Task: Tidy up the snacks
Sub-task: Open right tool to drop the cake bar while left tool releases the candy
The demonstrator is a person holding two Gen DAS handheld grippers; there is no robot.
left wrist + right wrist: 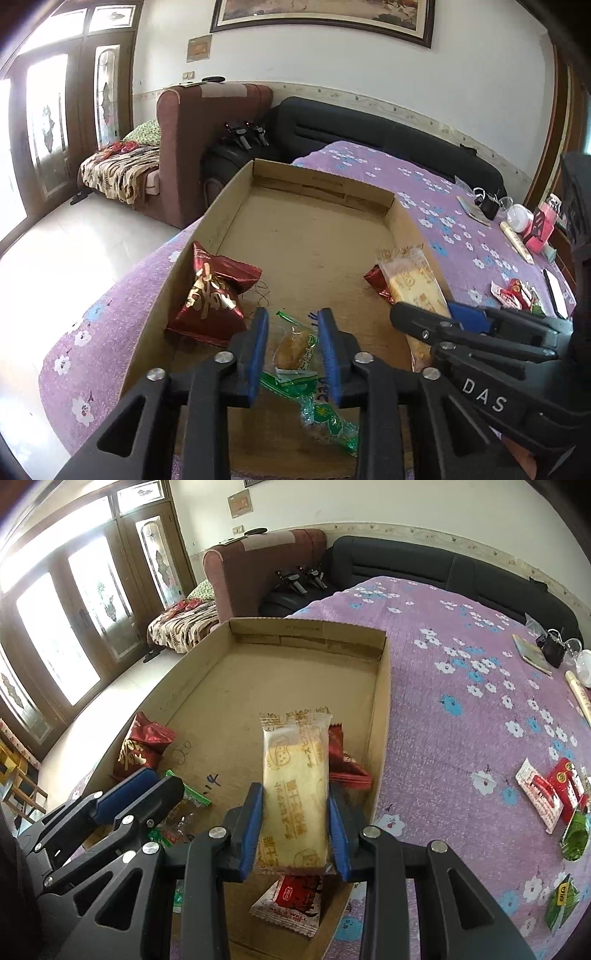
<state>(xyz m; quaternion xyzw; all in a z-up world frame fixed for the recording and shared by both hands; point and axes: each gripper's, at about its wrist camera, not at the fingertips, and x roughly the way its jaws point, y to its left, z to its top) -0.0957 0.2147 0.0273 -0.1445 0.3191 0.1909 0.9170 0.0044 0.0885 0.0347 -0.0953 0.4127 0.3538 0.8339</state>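
A shallow cardboard box [229, 195] [207, 664] lies on a purple flowered cloth. My right gripper [295, 794] is shut on a pale yellow cake packet [295, 782] and holds it above the box's right side; it also shows in the left wrist view [410, 280]. My left gripper [293, 317] is open, its blue pads either side of a green-and-clear pastry packet [295, 350] lying on the box floor. A dark red bag [210, 299] [142, 747] leans in the box's left corner. A red-and-white packet [291, 901] and a dark red packet [343, 764] lie under the cake.
Loose red and green snack packets [550, 794] lie on the cloth [461, 701] to the right. Small items, a cup and a tube [517, 229] sit at the far right. A maroon armchair [192, 122] and black sofa [369, 133] stand behind.
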